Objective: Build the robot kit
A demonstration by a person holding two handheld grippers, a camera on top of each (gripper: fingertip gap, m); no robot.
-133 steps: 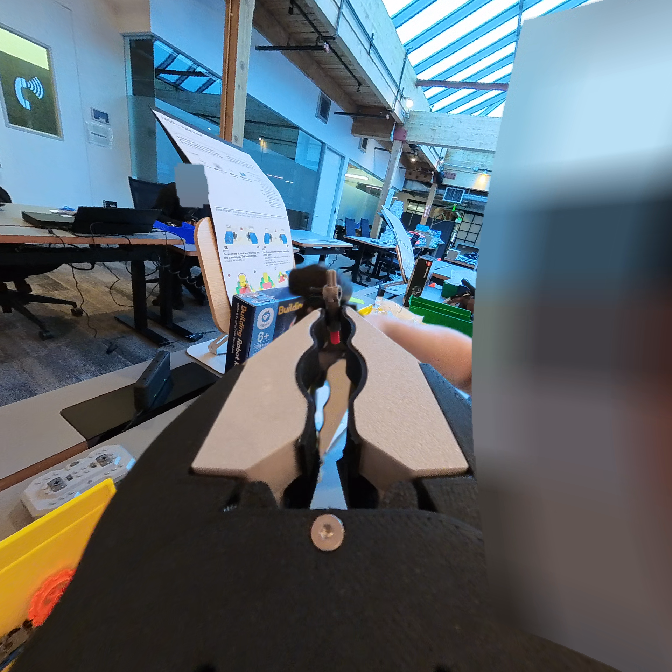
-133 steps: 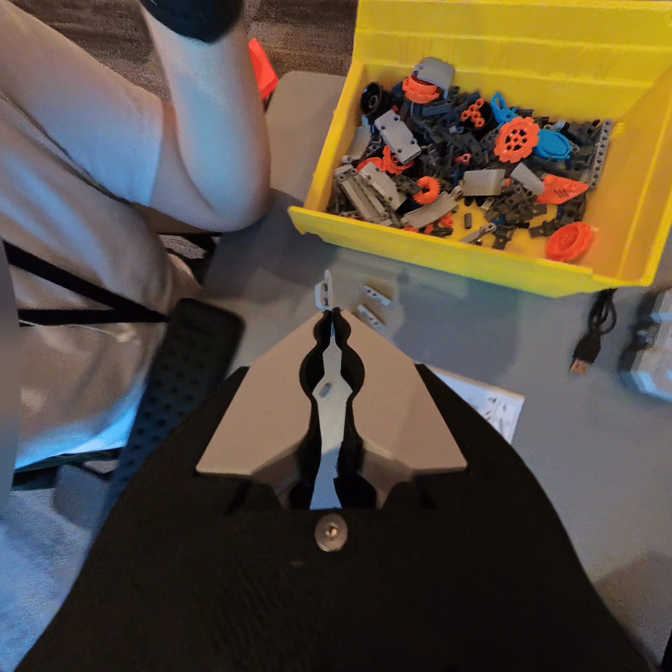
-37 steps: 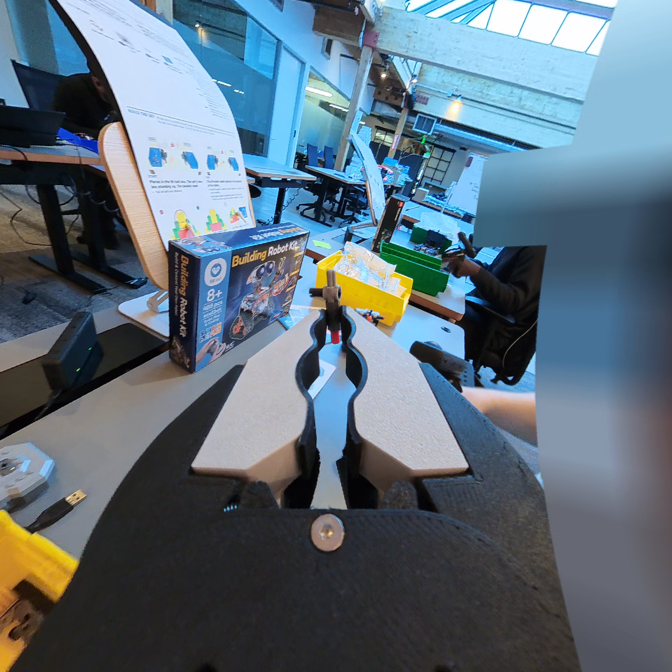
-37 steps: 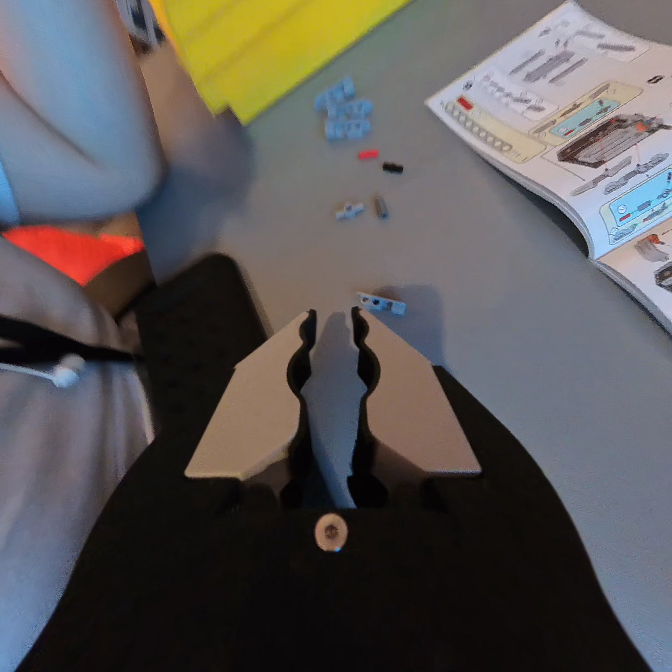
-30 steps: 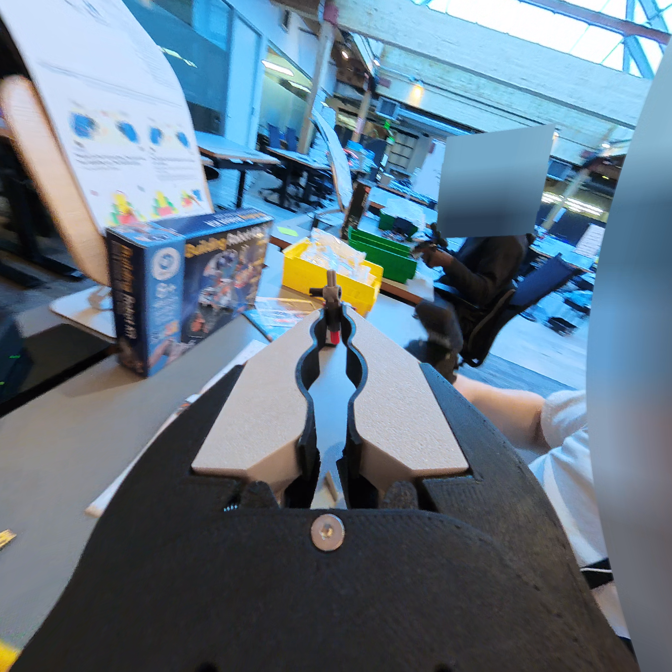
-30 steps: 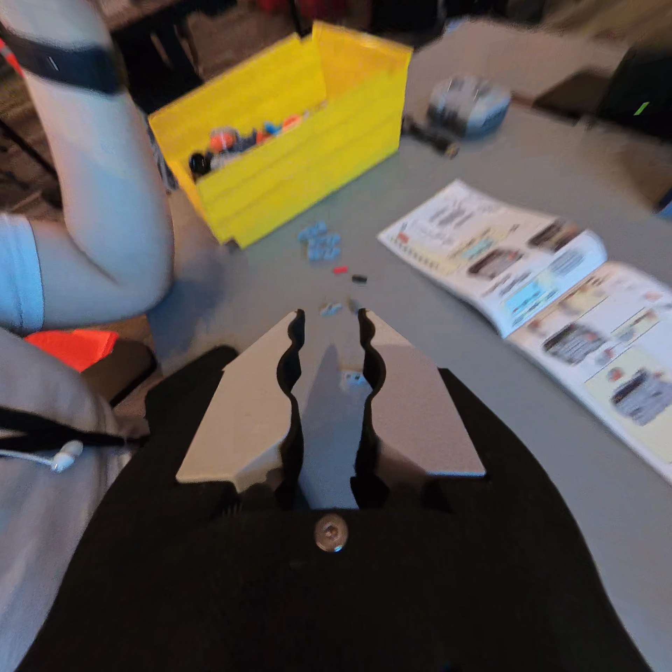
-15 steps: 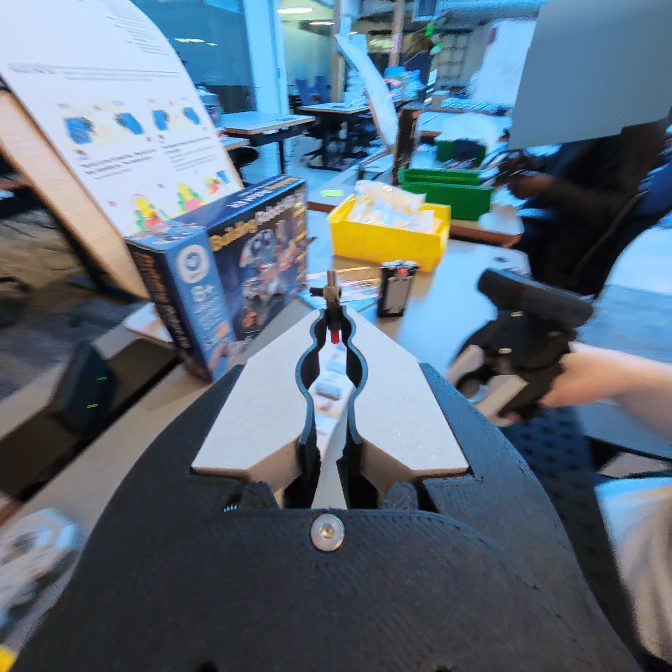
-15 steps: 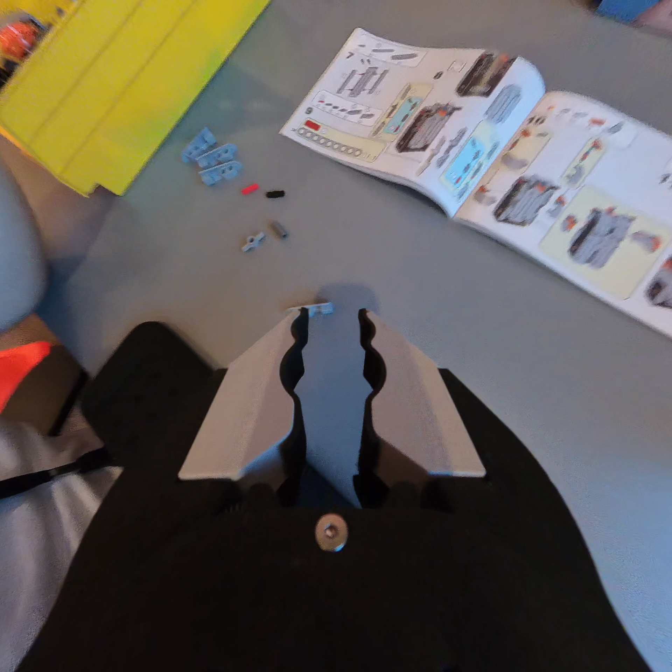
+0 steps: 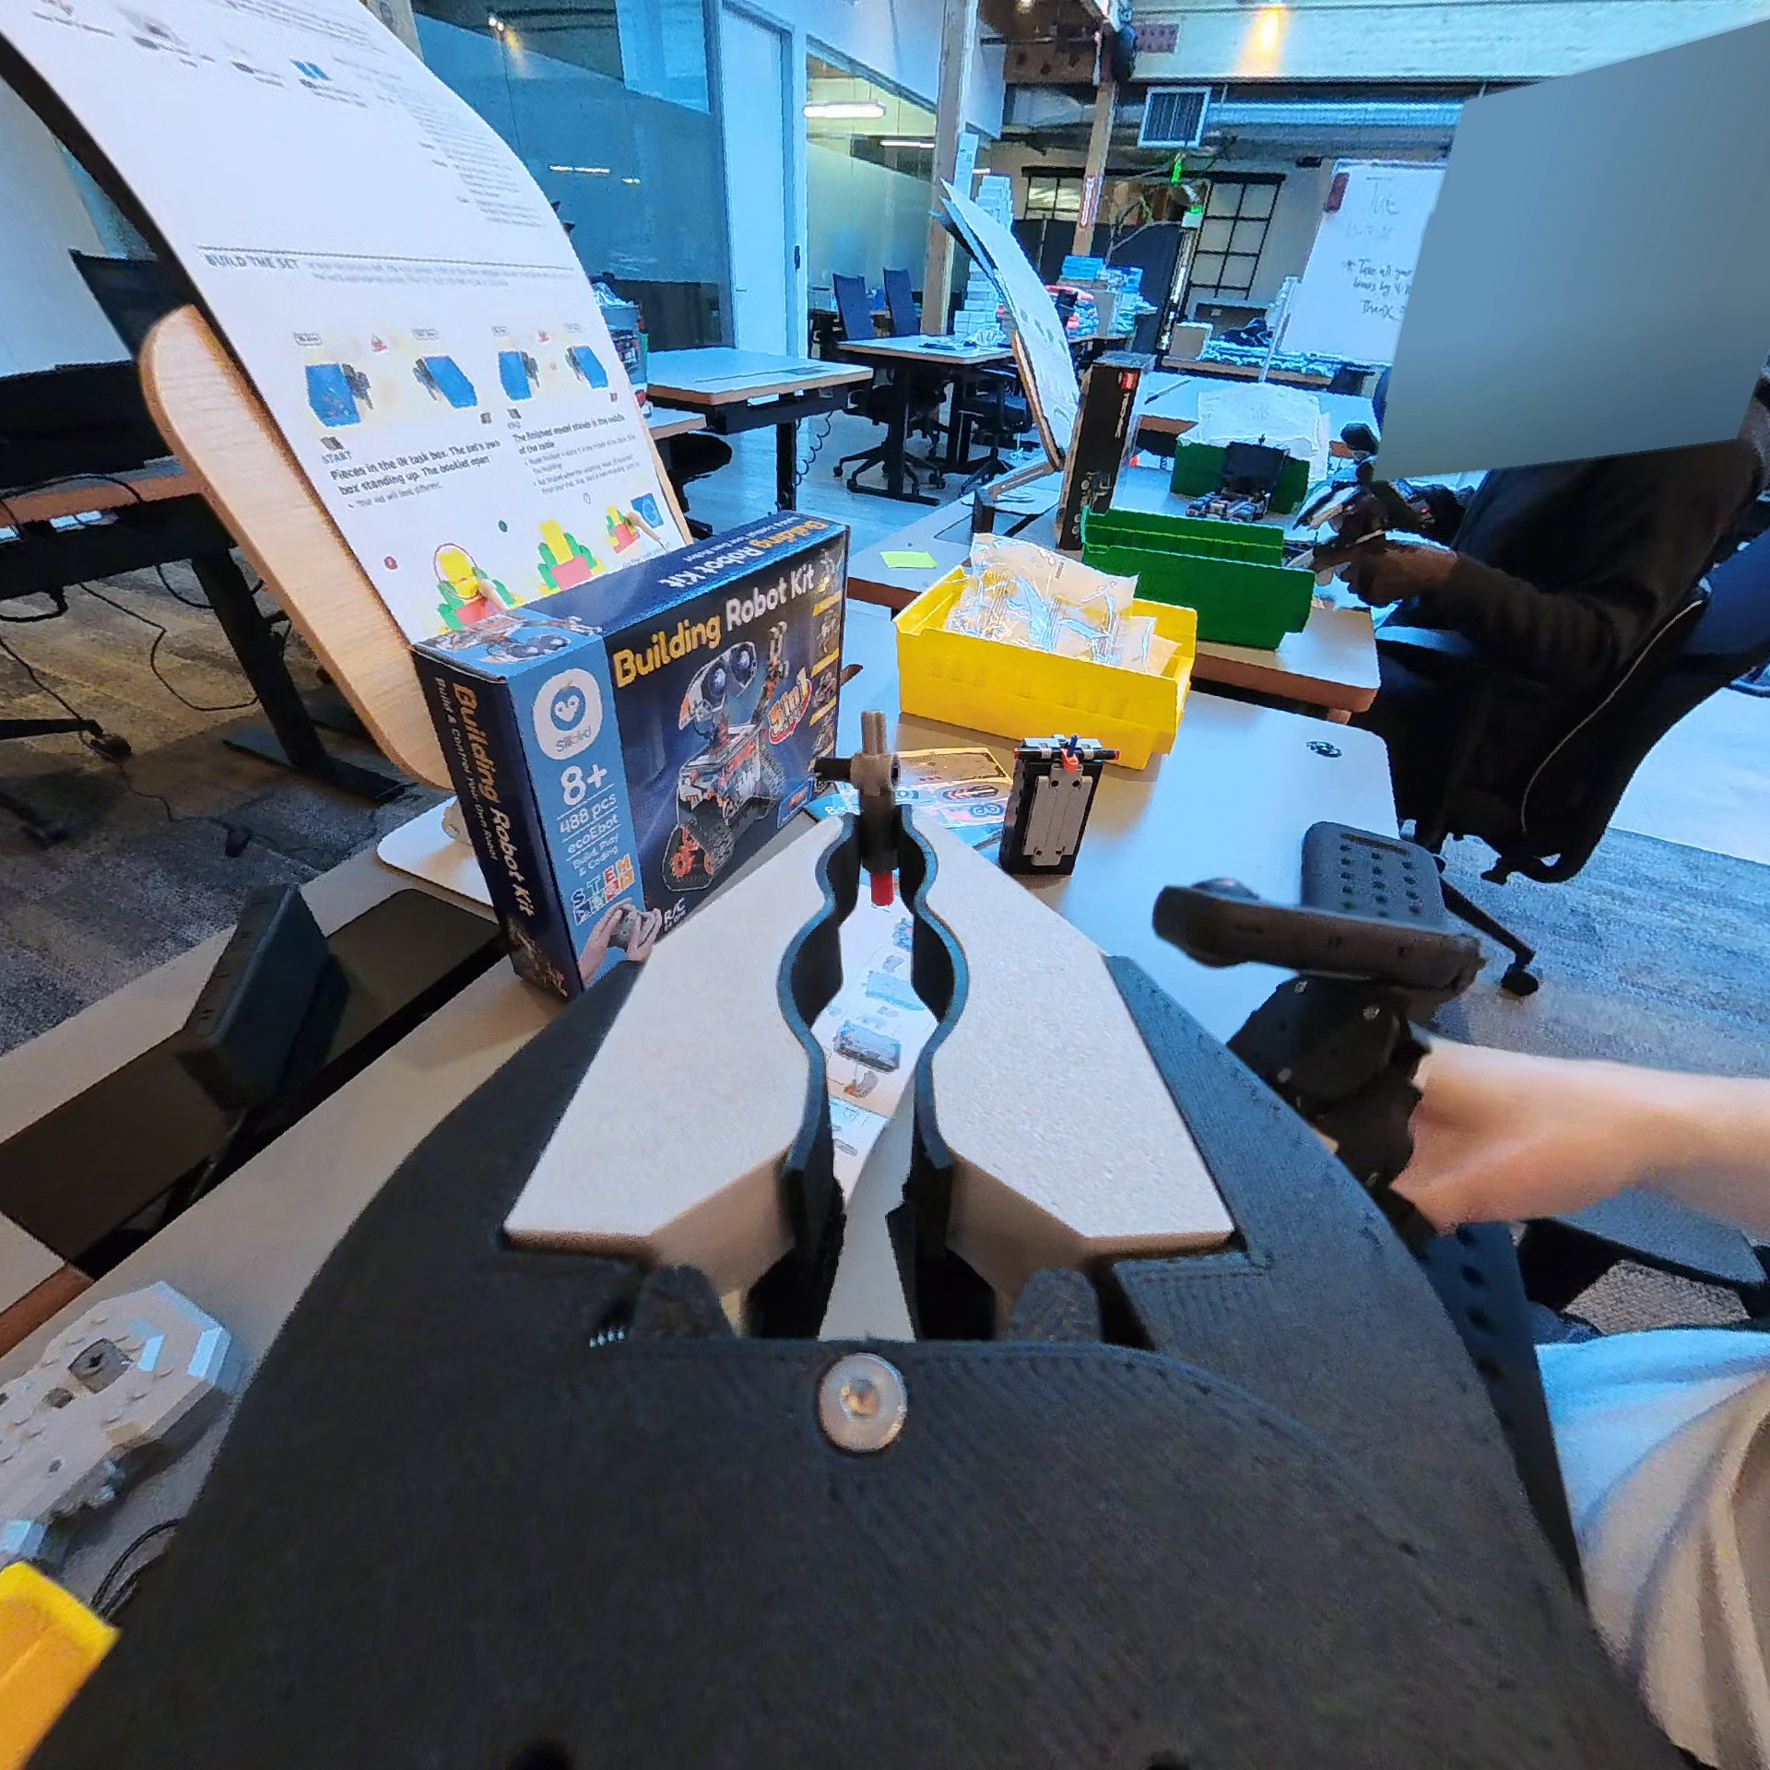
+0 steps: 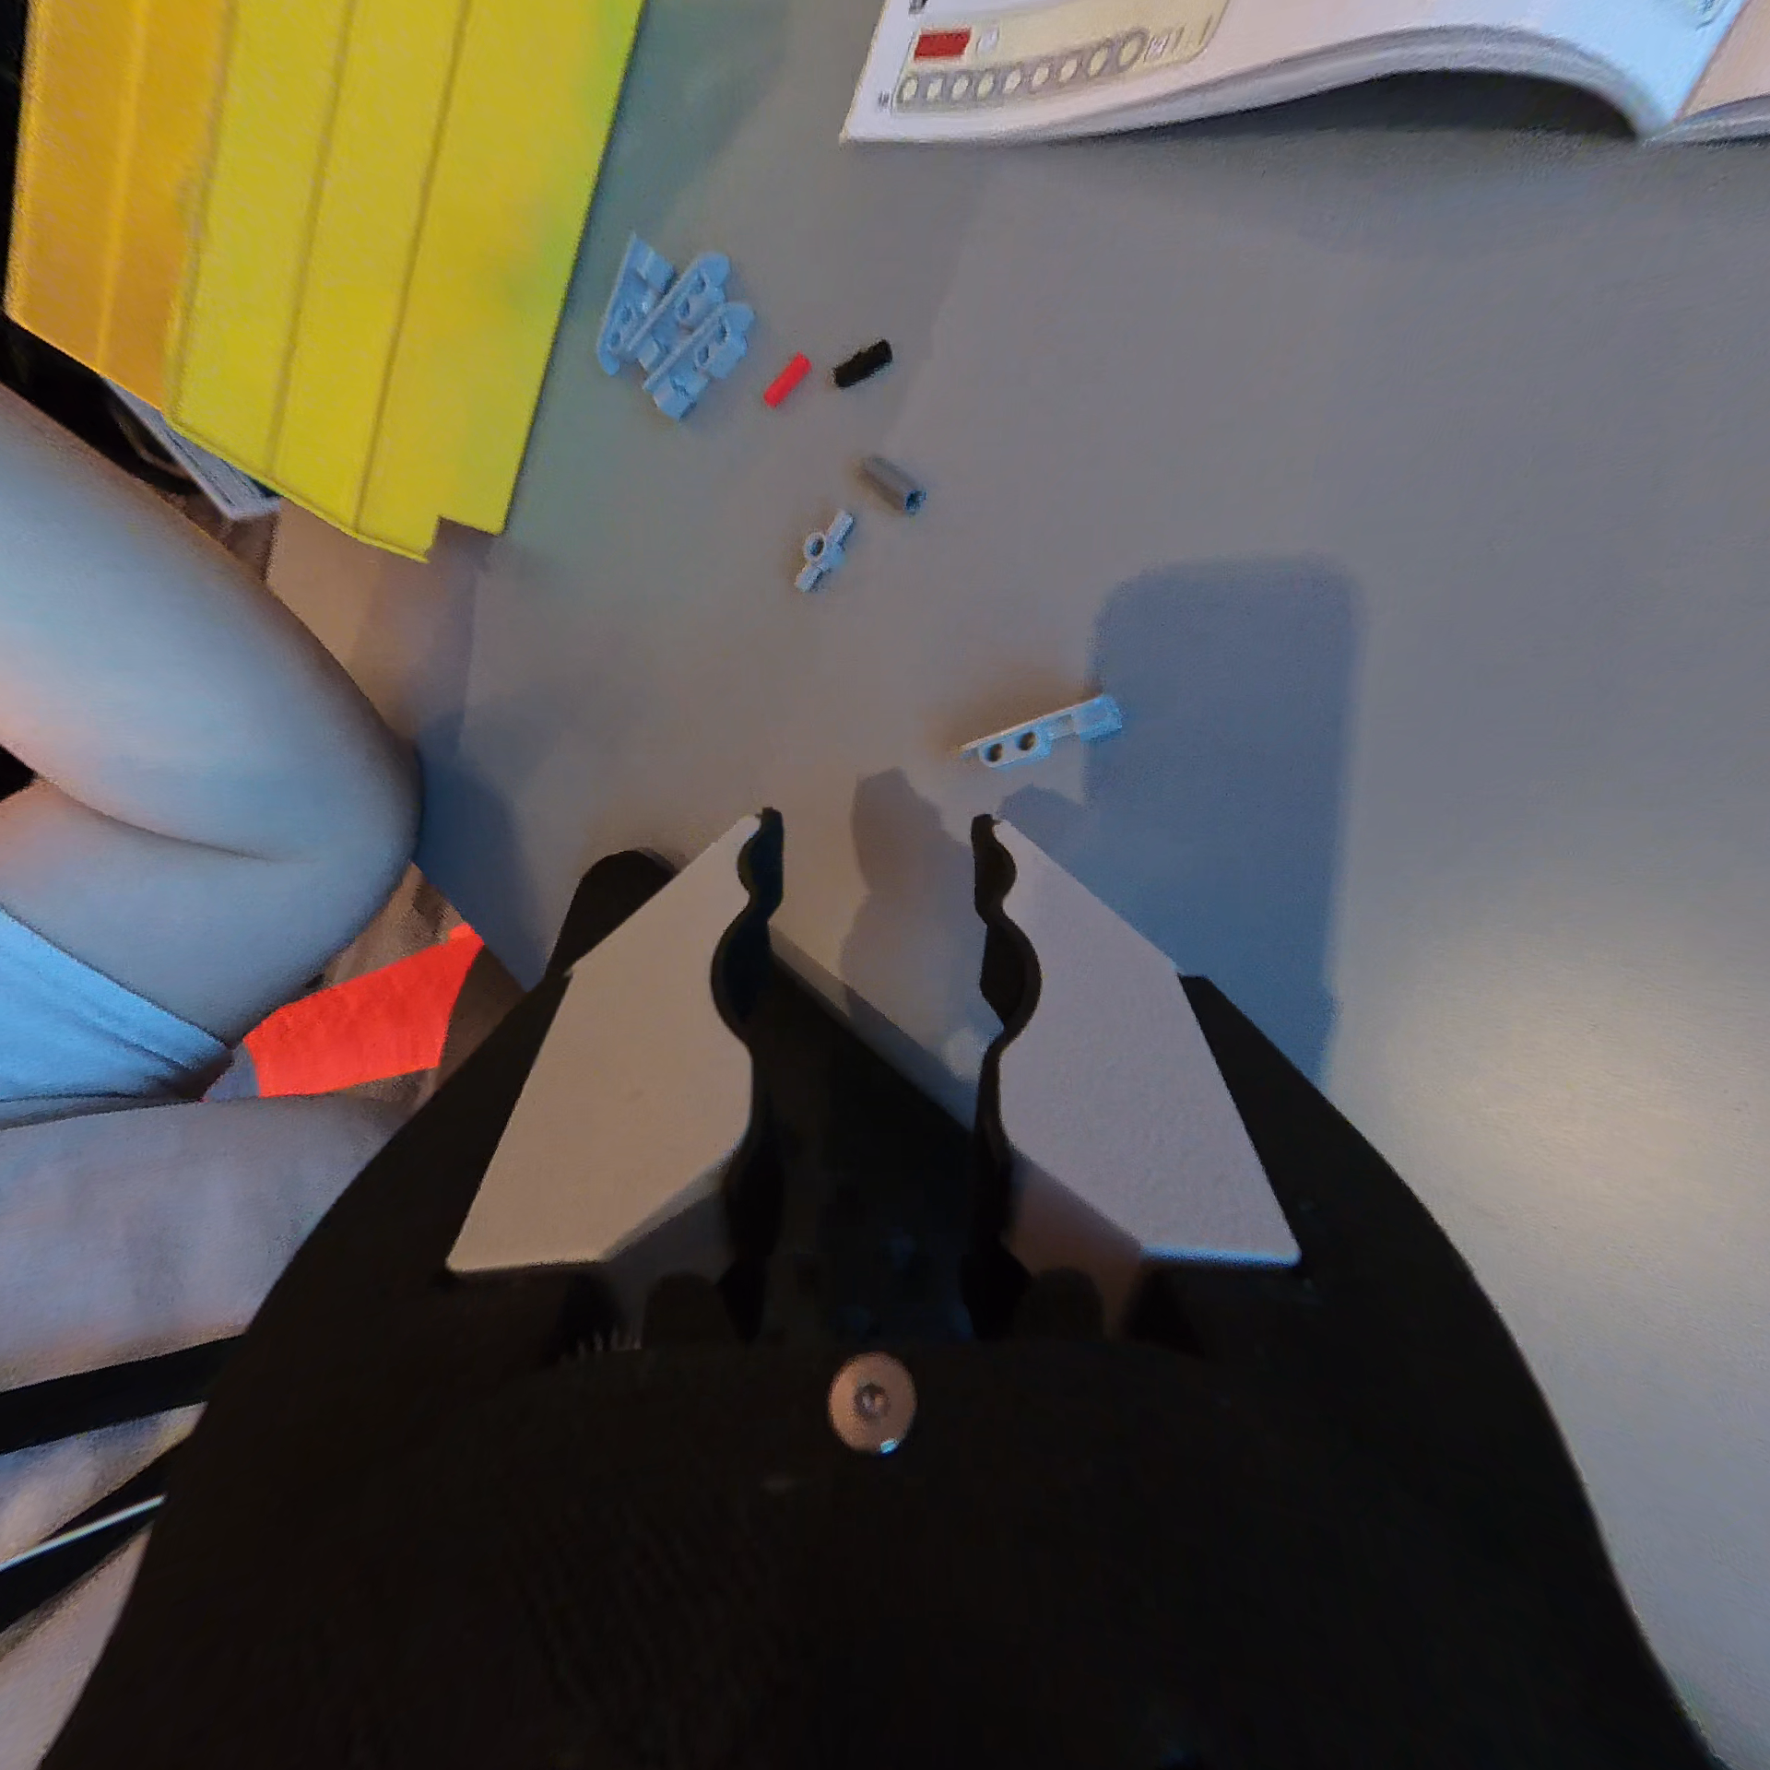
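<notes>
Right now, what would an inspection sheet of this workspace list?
Surface: grey table, mostly bare.
Job's things: small axle-and-connector assembly; flat grey holed beam lying just ahead of the open gripper; loose red pin, black pin, grey beams.
Clutter: yellow bin, open instruction booklet, blue kit box.
Grippers: left gripper shut on the assembly; right gripper open, empty.
Cables: nothing seen.
Surroundings: open office, desks, a seated person.
</notes>
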